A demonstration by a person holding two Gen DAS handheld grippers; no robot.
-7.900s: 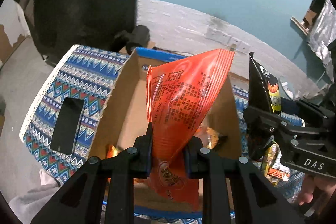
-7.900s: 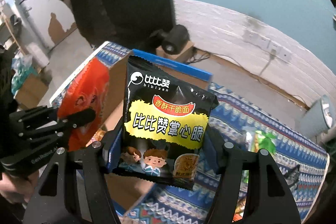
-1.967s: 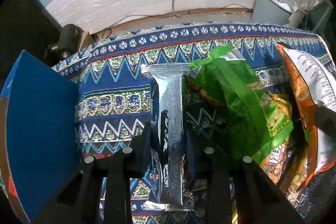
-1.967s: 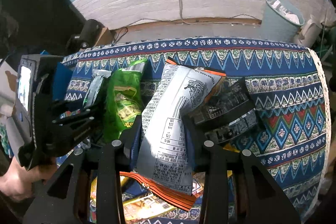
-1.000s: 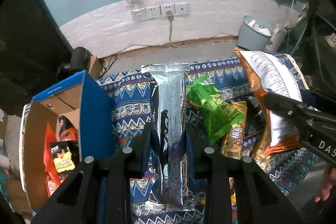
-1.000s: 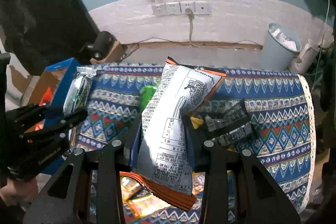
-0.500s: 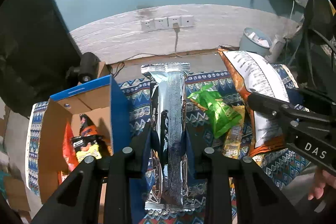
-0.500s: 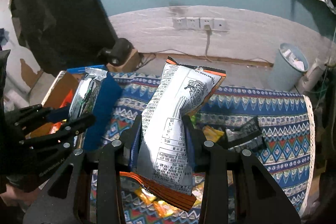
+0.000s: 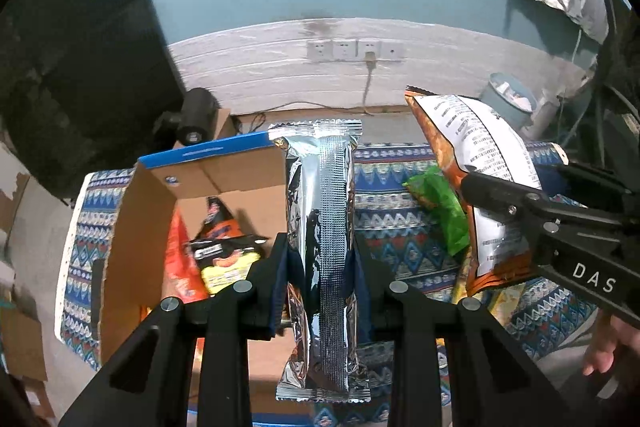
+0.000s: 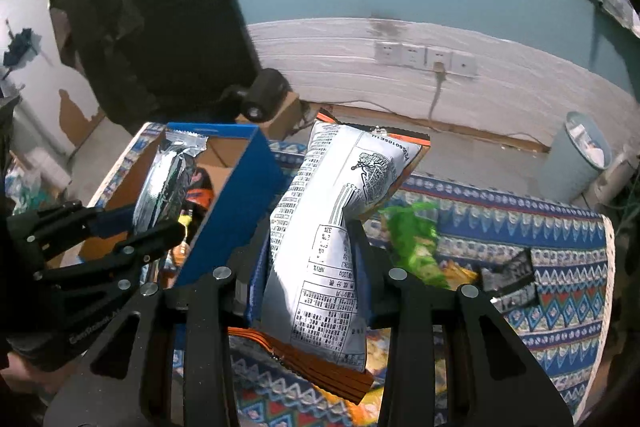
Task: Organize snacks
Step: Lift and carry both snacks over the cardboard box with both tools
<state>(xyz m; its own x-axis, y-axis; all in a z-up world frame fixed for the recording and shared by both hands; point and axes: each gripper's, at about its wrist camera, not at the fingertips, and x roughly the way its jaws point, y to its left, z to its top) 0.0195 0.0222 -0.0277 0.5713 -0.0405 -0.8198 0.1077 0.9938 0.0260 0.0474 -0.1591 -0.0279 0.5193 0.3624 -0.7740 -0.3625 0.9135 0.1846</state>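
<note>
My left tool [image 9: 322, 287] grips silver packet [image 9: 322, 227] upright, above box [image 9: 160, 195]; right tool [image 10: 312, 279] grips white bag [image 10: 332, 227], box left.

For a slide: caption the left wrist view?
Left gripper carries silver packet above cardboard box; right gripper holds chip bag.

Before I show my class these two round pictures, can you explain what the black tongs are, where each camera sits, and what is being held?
A person holds a two-finger gripper in each hand; a fisheye camera on each looks along its fingers. In the left wrist view the left gripper pinches a silver packet above the cardboard box, which already holds snacks. In the right wrist view the right gripper clamps a white bag. A green bag and other snacks lie on the patterned cloth.
</note>
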